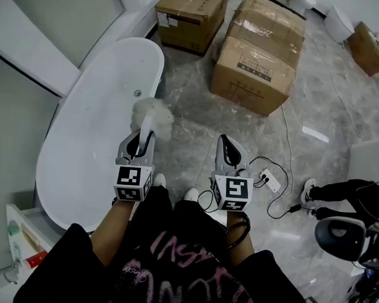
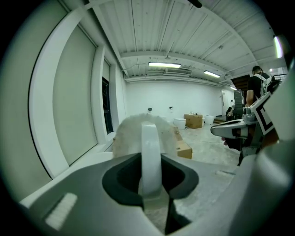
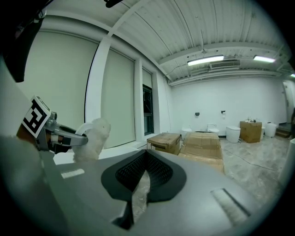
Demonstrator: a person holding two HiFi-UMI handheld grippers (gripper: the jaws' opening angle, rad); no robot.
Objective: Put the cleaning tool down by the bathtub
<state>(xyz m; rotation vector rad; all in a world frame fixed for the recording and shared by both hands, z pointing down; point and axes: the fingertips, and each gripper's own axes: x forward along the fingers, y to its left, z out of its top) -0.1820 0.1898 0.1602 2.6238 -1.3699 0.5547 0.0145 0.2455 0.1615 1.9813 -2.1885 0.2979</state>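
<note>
Beside the bathtub point(image 1: 89, 130), left gripper point(image 1: 144, 139) grasps the cleaning tool point(image 1: 152, 116); right gripper point(image 3: 139, 184) is clenched empty.

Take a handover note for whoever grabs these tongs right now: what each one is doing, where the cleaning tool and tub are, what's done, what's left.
Left tongs: shut on the white handle of the cleaning tool, fluffy head pointing forward, held in the air.
Right tongs: shut, nothing between them, level with the left.
Bathtub: on the person's left; the tool's head shows at its right rim.
Done: tool is in hand at the tub.
Left: lower it onto the floor beside the tub, then open the left tongs.
</note>
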